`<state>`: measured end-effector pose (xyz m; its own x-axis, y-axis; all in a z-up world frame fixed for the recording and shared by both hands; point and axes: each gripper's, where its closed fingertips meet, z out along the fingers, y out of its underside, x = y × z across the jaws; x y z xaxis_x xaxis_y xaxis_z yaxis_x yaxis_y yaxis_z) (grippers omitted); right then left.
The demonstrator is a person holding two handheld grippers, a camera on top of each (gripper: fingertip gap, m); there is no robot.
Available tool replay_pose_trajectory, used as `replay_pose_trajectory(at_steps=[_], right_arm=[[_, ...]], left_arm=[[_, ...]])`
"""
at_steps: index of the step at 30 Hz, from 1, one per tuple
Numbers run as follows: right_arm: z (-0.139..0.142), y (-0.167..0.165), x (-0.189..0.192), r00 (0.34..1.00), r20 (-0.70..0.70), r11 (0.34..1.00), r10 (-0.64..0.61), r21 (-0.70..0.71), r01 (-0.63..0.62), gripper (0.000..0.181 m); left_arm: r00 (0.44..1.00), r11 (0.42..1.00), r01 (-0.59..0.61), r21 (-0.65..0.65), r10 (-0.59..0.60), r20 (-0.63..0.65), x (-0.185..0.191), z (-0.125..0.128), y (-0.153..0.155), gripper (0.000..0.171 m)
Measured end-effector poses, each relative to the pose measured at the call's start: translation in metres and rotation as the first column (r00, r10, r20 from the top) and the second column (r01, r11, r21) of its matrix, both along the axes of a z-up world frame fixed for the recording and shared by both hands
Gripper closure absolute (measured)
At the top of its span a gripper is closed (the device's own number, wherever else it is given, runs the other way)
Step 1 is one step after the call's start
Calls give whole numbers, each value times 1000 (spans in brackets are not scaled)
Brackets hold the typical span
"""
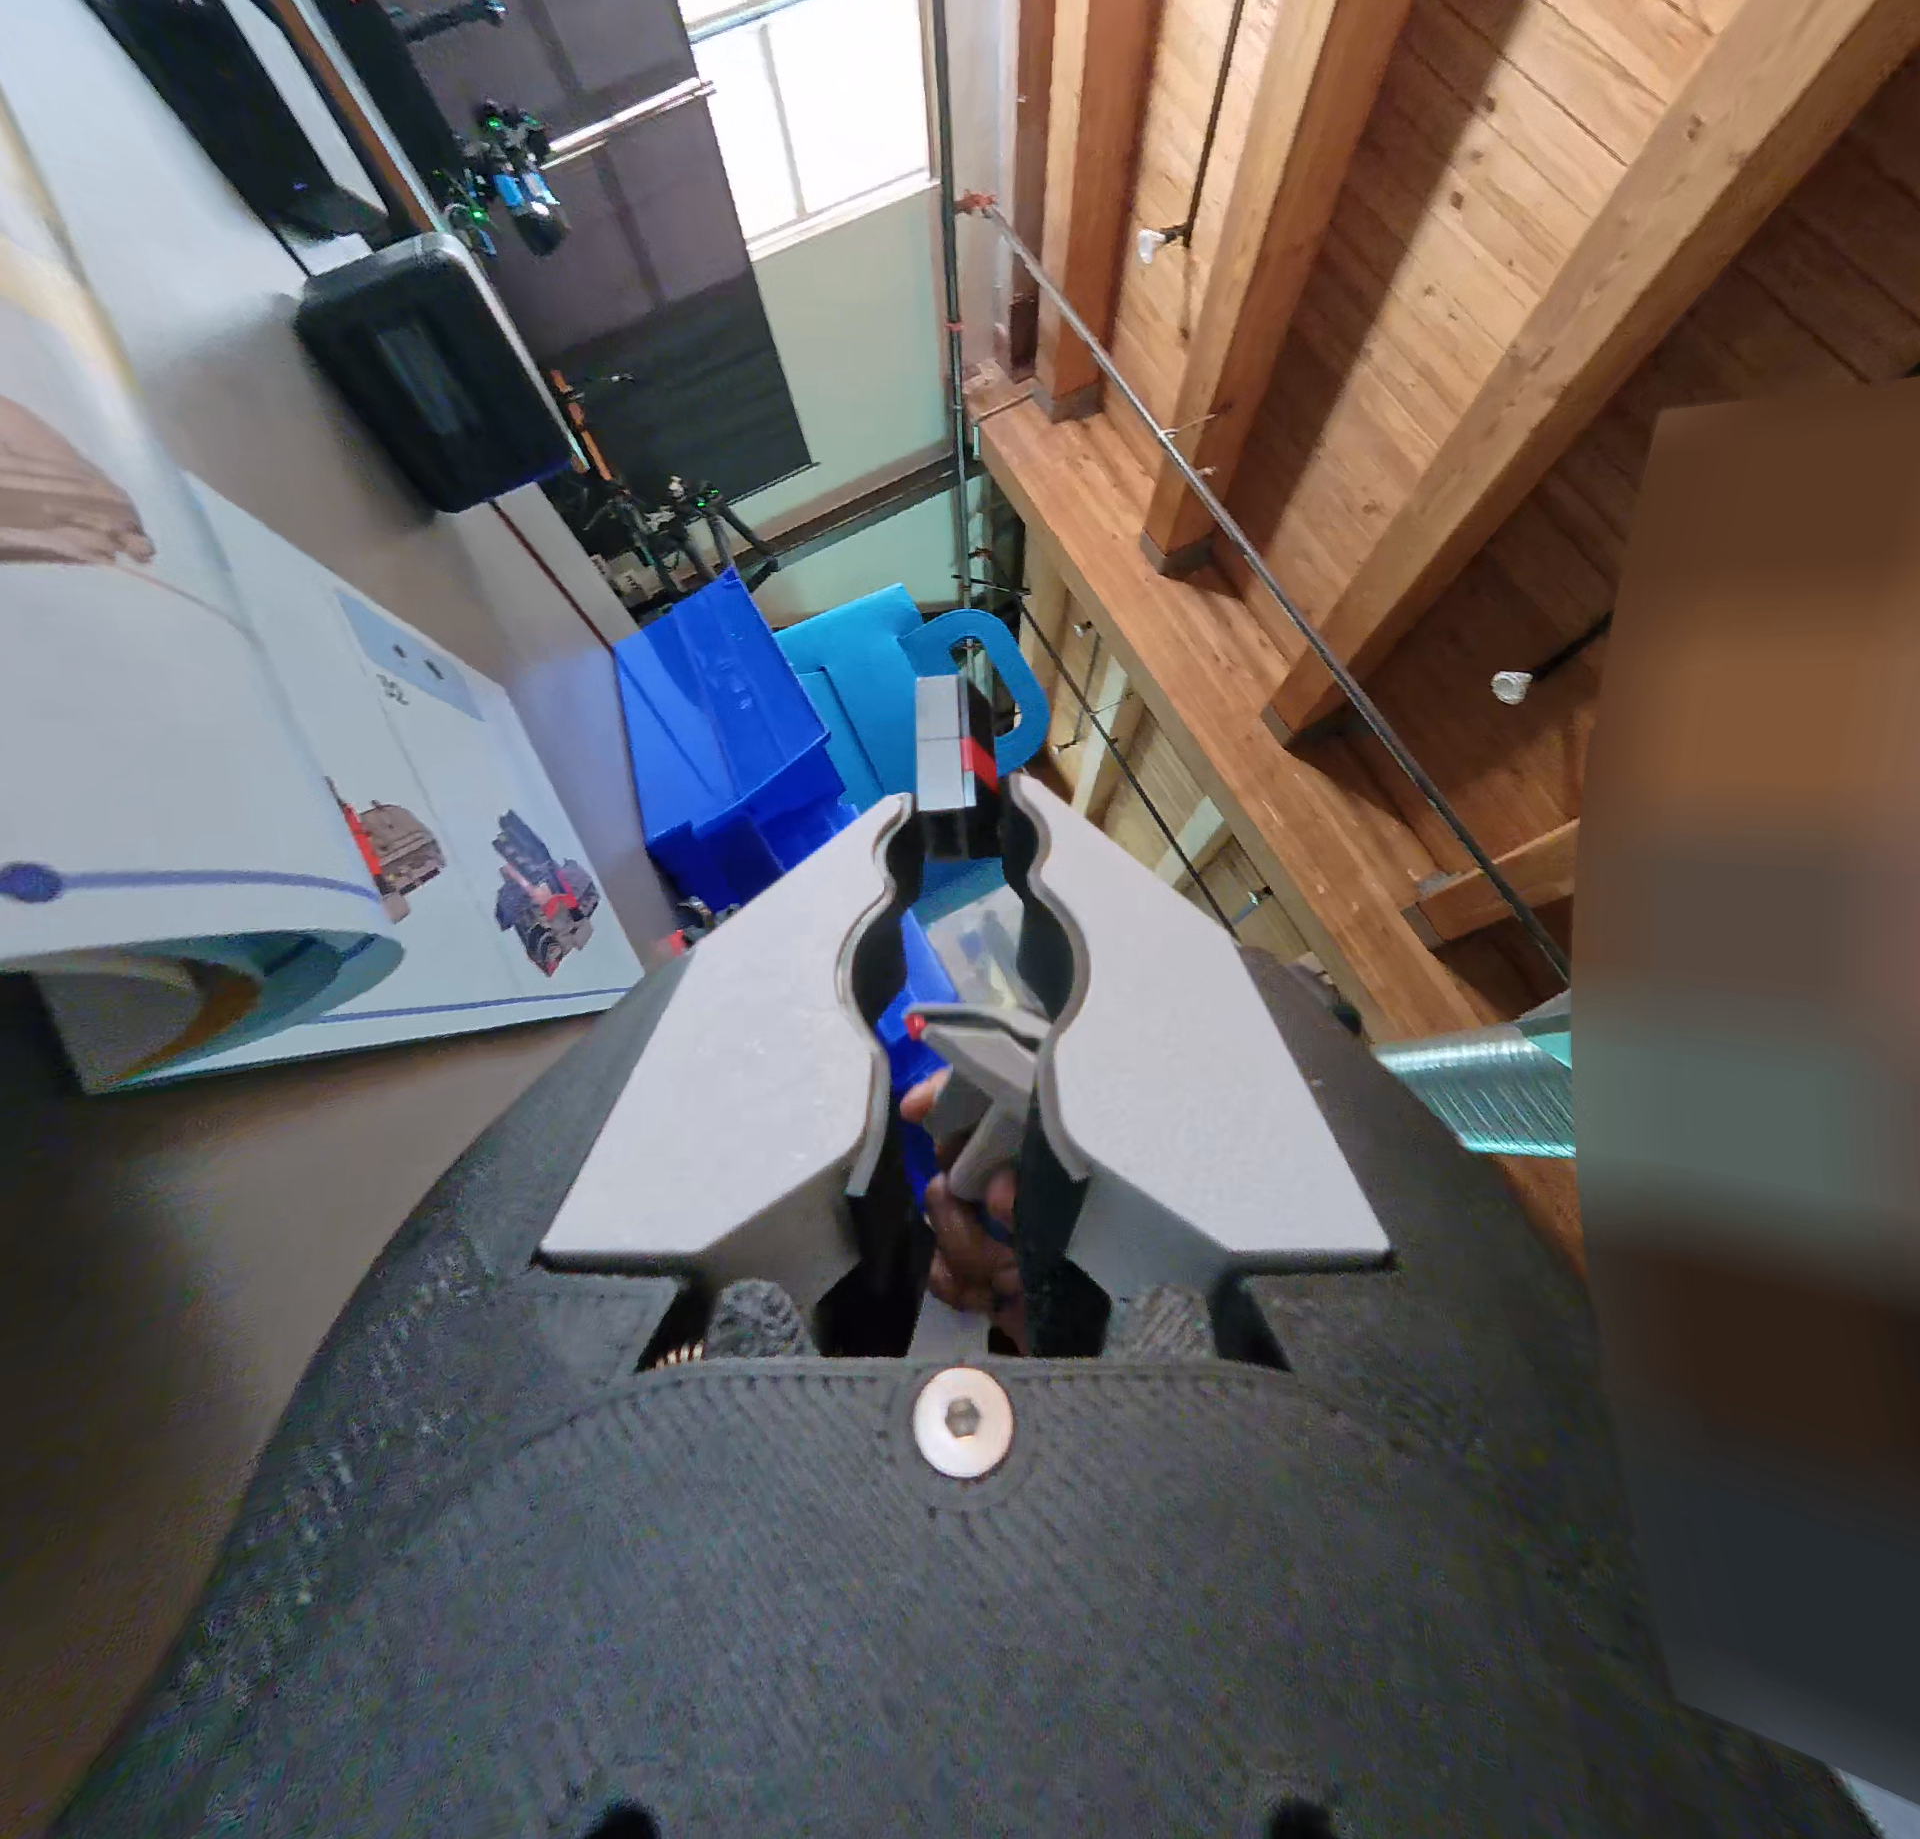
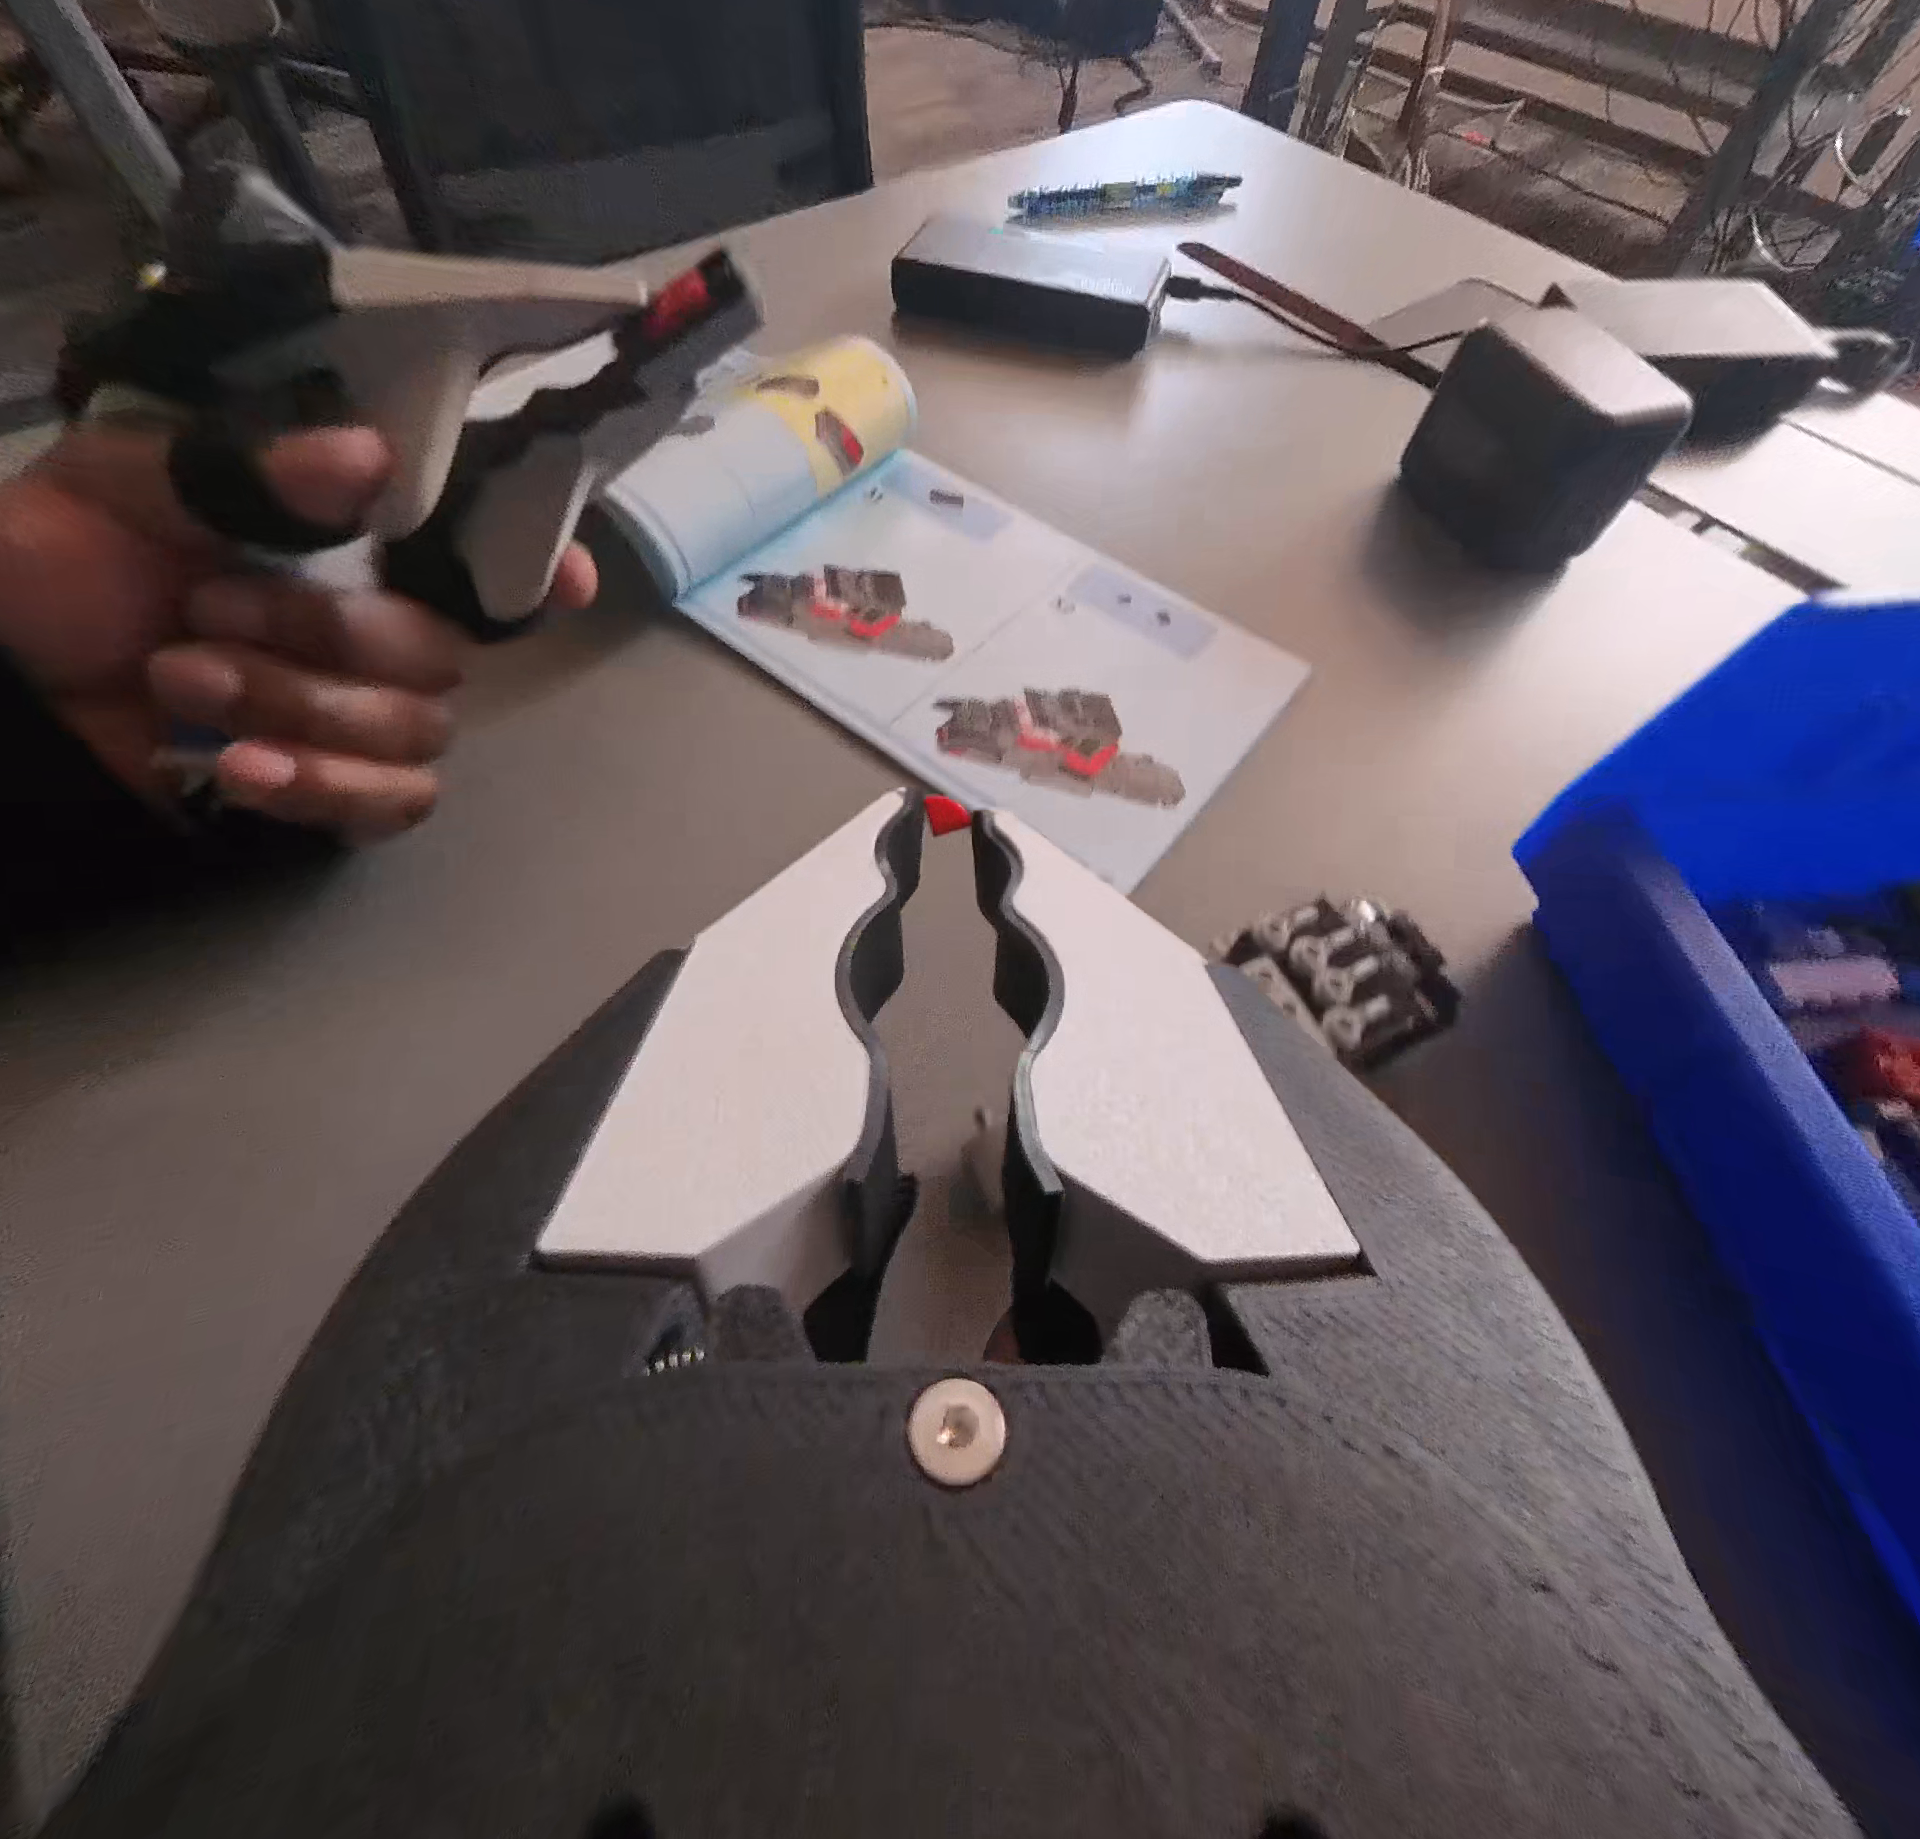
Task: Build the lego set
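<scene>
My left gripper (image 1: 958,810) is shut on a grey, black and red lego assembly (image 1: 951,750) and holds it up in the air, tilted sideways. It also shows in the right wrist view (image 2: 696,319) at the upper left, held by a hand, with the assembly (image 2: 691,309) at its tips. My right gripper (image 2: 945,818) is shut on a small red lego piece (image 2: 943,815) above the table. It shows low in the left wrist view (image 1: 920,1022), seen between my left fingers. The open instruction booklet (image 2: 997,667) lies on the table ahead.
A blue bin (image 2: 1766,958) with loose pieces stands at the right. A black studded lego part (image 2: 1340,979) lies beside it. A black power bank (image 2: 1029,283), a black cube (image 2: 1538,439) and a circuit board (image 2: 1122,197) sit at the back. The blue bins (image 1: 727,740) also show in the left wrist view. My hands' fingertips stand some 12 cm from each other. To the black power bank (image 2: 1029,283): left tips about 25 cm, right tips about 35 cm.
</scene>
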<state>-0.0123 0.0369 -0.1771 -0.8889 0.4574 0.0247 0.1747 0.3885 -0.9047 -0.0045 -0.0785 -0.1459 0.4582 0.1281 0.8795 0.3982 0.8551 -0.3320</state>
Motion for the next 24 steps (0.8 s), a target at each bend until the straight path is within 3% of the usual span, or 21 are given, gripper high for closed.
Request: replay_pose_trajectory(at_steps=[6, 19, 24], right_arm=[[-11, -25, -23, 998, 62, 997, 14, -76, -9, 172], [-26, -8, -26, 987, 158, 992, 8, -123, 12, 172], [-29, -11, -26, 988, 156, 995, -1, -101, 17, 172]], left_arm=[[997, 999, -30, -34, 32, 68, -5, -10, 0, 157], [953, 971, -237, -10, 235, 189, -15, -28, -32, 157], [944, 967, -255, -2, 249, 216, -14, -32, -36, 157]])
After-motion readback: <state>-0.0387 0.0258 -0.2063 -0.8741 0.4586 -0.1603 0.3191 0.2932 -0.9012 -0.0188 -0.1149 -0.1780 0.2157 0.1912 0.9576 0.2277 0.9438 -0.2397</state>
